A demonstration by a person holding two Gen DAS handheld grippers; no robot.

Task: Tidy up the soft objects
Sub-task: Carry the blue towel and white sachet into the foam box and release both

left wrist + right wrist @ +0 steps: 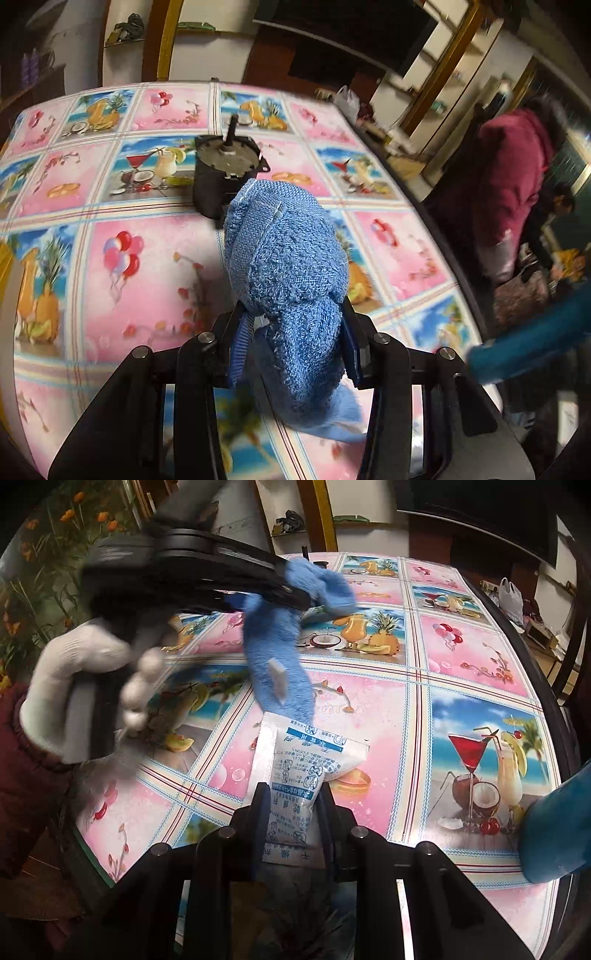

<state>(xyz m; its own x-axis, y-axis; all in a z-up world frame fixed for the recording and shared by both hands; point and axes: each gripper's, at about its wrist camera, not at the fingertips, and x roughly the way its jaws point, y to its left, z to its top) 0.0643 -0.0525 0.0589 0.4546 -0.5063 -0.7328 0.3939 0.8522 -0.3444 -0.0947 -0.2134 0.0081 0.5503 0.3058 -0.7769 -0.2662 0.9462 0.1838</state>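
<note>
**Both claws full: a blue towel in one, a white sachet in the other**

The left gripper (295,347) is clamped tight on a bunched blue towel (291,266), its pads pinching the cloth from both sides. The towel bulges up and forward out of the jaws towards twelve o'clock, and a loose end hangs below them over the table. In the right wrist view the same towel droops from that gripper at about eleven o'clock, a white tag (277,677) showing on its hanging end, and a white-gloved hand (85,686) grips the handle.

The right gripper (291,812) is closed on a white sachet (306,760) printed in blue, which sticks out ahead of the fingers towards twelve o'clock above the table.

Beyond the towel in the left view, at eleven o'clock, a dark motor (225,173) with a short shaft stands upright on the pink-and-blue patterned tablecloth (147,266). Off the table's edge at three o'clock, a person in a dark red jacket (517,177) bends over something.
</note>
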